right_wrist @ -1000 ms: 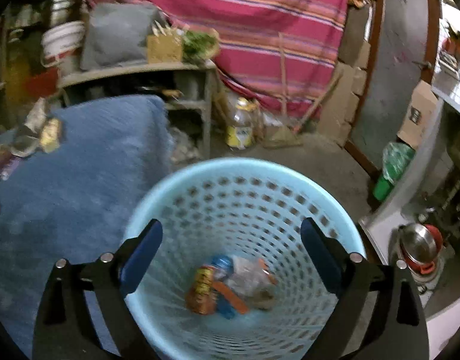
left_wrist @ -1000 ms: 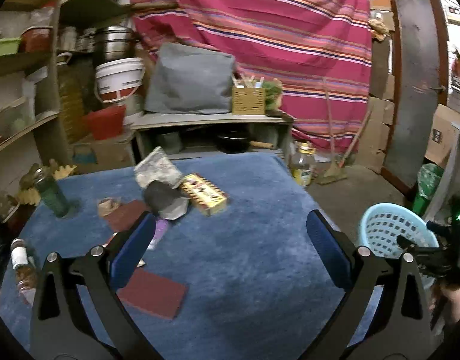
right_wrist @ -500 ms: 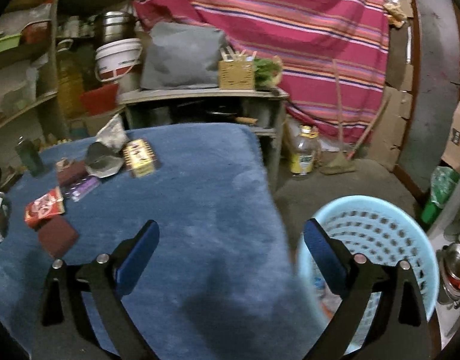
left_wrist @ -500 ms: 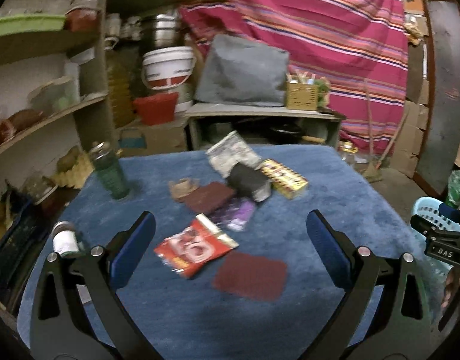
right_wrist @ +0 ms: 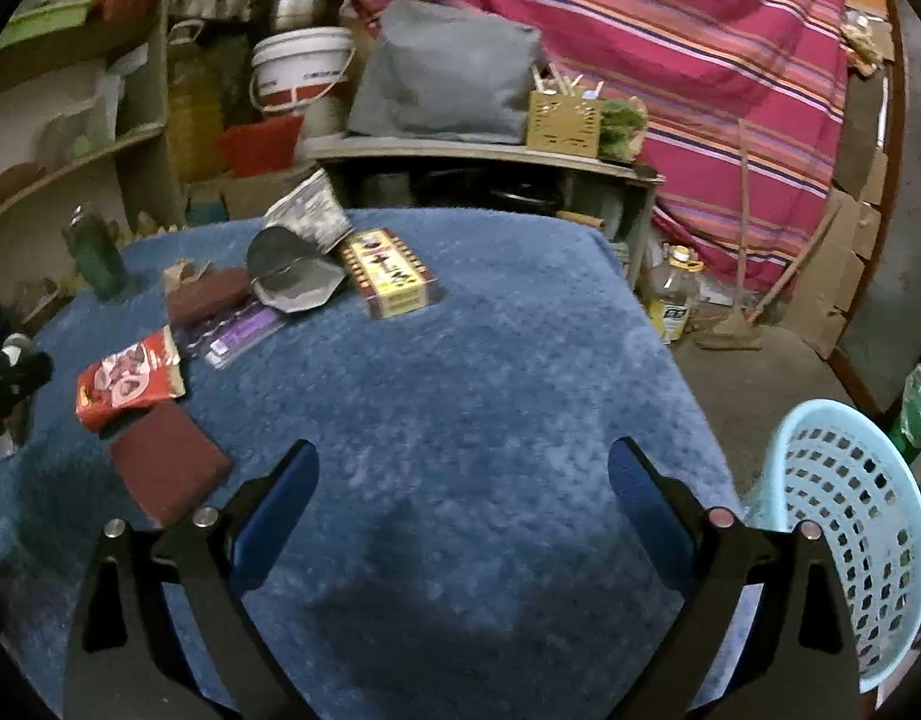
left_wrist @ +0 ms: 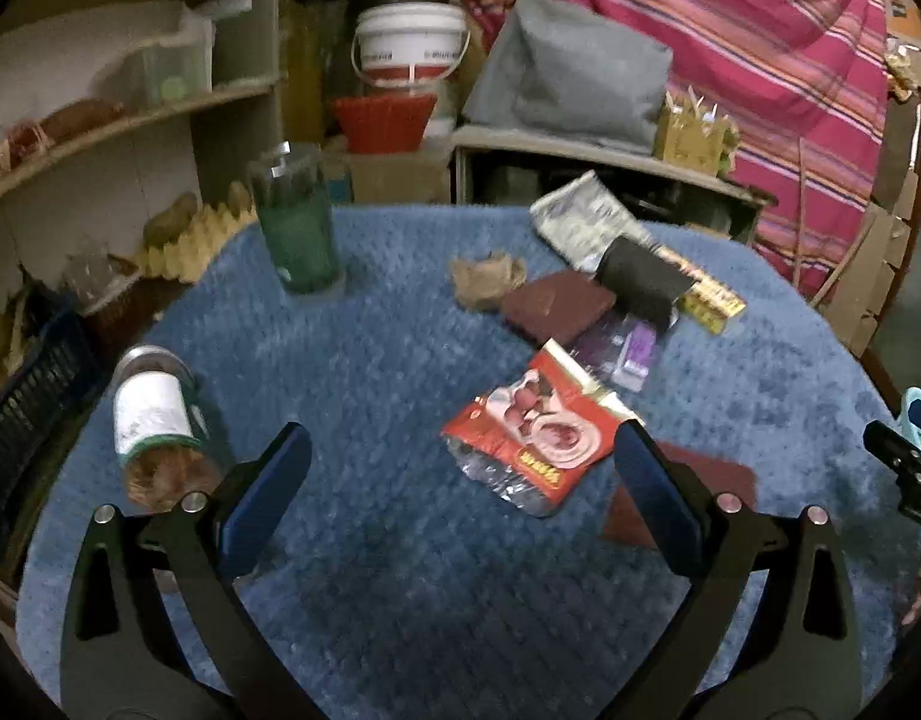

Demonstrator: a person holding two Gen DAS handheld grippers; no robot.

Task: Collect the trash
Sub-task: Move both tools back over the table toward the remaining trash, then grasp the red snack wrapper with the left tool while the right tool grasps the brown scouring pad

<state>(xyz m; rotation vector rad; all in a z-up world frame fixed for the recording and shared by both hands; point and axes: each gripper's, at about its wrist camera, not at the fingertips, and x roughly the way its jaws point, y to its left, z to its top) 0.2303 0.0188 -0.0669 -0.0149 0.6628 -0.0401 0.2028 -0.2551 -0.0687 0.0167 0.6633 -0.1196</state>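
Both our grippers have swung away from the blue basket (right_wrist: 850, 534) & now look back over the table. Our left gripper (left_wrist: 460, 480) is closer to the trash than a sec ago, jaws spread wide, holding nothing. Our right gripper (right_wrist: 460, 486) is spread wide too, empty.

We think we're partway done. We can't see inside the basket now; it sits on the floor by the table's right edge.

Lots still left on the table: red snack wrapper (left_wrist: 535, 435) near the middle, 2 dark red pads (right_wrist: 169, 471), purple packet (left_wrist: 625, 348), brown crumpled paper (left_wrist: 487, 282), yellow box (right_wrist: 391, 279), gray wrappers (right_wrist: 307, 213) at the far edge.

Blue fuzzy cloth (left_wrist: 400, 588) covers the table. Green bottle (left_wrist: 295, 222) stands near the far left corner, a jar (left_wrist: 157, 420) lies at the left edge. Room is messy: shelves, white bucket (left_wrist: 409, 45), striped pink cloth (right_wrist: 670, 42) on the wall.
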